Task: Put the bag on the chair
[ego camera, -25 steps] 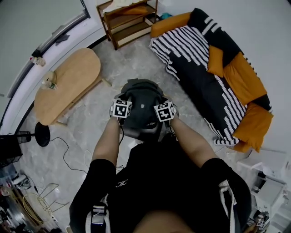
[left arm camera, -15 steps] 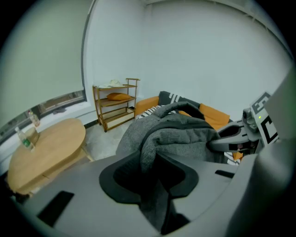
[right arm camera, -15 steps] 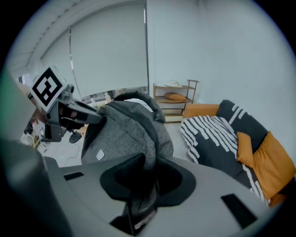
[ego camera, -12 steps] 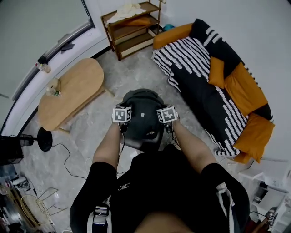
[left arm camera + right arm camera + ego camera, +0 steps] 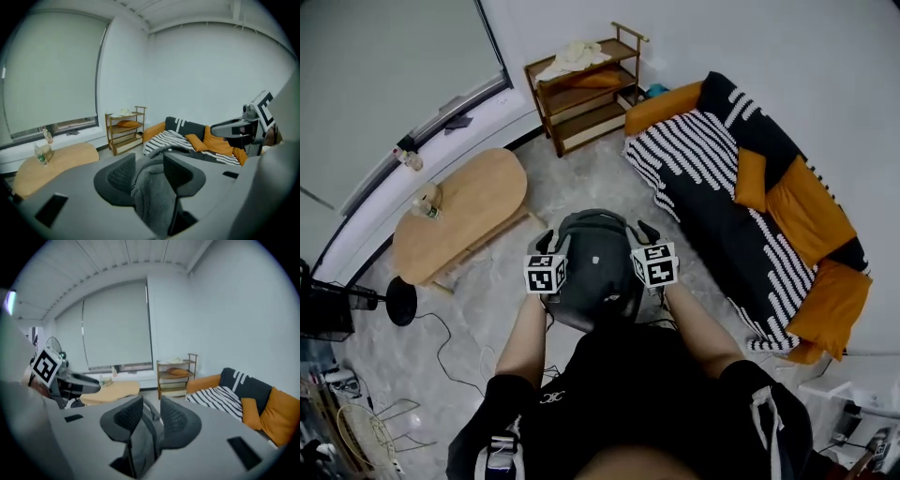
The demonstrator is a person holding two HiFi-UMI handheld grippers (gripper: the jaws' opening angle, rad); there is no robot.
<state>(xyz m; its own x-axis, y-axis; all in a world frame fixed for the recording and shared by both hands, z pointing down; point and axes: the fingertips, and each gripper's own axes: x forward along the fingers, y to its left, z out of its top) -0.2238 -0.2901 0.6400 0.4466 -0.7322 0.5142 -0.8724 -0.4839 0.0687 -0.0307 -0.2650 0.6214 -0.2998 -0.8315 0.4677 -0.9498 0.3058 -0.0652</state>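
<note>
A dark grey backpack point(image 5: 592, 267) sits right in front of the person's body, between both grippers. My left gripper point(image 5: 546, 244) is at its left side; in the left gripper view its jaws point(image 5: 147, 171) are opening wide, with grey bag fabric point(image 5: 152, 197) loose between them. My right gripper point(image 5: 643, 231) is at the bag's right side; its jaws point(image 5: 151, 416) are opening too, with a dark strap point(image 5: 143, 441) still between the pads. No chair shows; the bag and the person's body hide whatever lies below.
An oval wooden table point(image 5: 459, 211) with a bottle point(image 5: 425, 202) stands to the left. A wooden shelf point(image 5: 586, 89) is against the far wall. A black sofa point(image 5: 750, 206) with a striped blanket and orange cushions fills the right. Cables and a round black base point(image 5: 398, 305) lie on the floor to the left.
The head view has risen and takes in more of the room. Both grippers stay at the bag's sides; the bag sits slightly lower in the picture.
</note>
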